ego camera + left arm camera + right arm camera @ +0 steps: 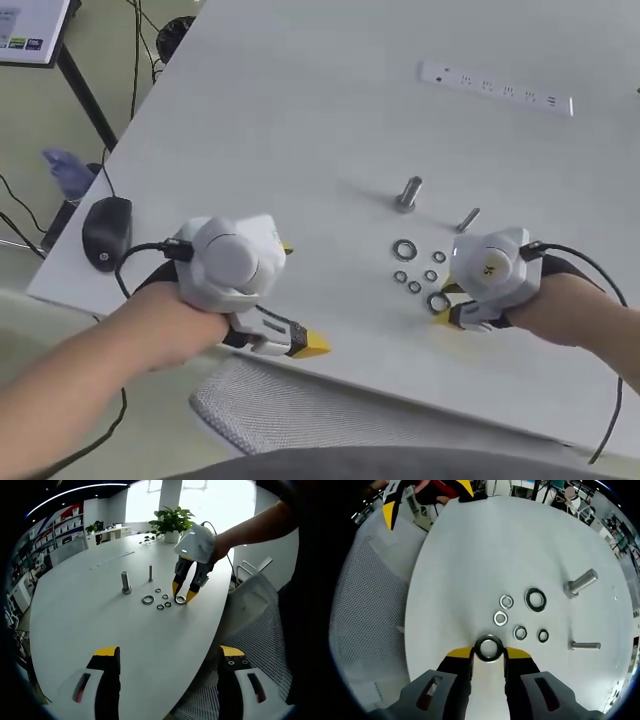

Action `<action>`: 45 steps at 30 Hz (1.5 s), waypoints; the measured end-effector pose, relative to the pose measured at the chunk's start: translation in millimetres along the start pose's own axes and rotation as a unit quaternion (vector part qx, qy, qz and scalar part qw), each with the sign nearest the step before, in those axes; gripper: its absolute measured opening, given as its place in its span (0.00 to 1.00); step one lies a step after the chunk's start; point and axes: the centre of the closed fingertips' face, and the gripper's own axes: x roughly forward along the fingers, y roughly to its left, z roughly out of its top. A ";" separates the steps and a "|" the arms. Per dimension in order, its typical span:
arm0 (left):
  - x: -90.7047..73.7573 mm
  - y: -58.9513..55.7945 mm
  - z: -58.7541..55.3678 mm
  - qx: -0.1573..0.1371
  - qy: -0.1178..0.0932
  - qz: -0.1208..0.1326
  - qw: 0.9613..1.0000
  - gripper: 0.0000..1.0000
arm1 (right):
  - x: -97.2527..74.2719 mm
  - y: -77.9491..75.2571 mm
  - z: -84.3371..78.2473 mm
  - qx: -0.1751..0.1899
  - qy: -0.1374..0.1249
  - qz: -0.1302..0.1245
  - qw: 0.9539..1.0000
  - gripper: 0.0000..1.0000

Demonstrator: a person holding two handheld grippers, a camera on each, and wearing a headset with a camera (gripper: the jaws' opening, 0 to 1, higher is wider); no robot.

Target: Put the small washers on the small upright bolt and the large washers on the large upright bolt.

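Observation:
Two bolts stand upright on the white table (300, 130): a large bolt (408, 193) (581, 583) and a thin small bolt (467, 219) (585, 645). A large washer (404, 249) (535, 599) and several small washers (414, 287) (500, 618) lie flat in front of them. My right gripper (442, 302) (489, 653) is tipped down onto the table, its yellow tips shut on a second large washer (489, 648) (180, 600) that still lies on the surface. My left gripper (298, 296) (168, 651) hovers at the table's near edge, open, holding nothing.
A white power strip (495, 88) lies at the far side of the table. A black mouse (106, 232) sits near the left corner. A grey mesh chair (260, 400) is below the near edge. A potted plant (171, 522) stands on the table's far end.

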 end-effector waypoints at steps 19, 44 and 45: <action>3.2 -5.0 3.0 -0.002 -0.009 -0.007 1.000 0.75 | -1.2 -2.5 -0.5 0.025 0.060 -0.005 0.998 0.21; -1.5 3.7 3.7 0.006 -0.009 -0.004 1.000 0.73 | -17.9 -8.6 2.0 0.064 0.051 0.002 0.997 0.22; -1.5 3.2 4.2 0.006 -0.010 -0.004 1.000 0.73 | -20.9 -9.7 2.8 0.067 0.051 0.003 0.996 0.22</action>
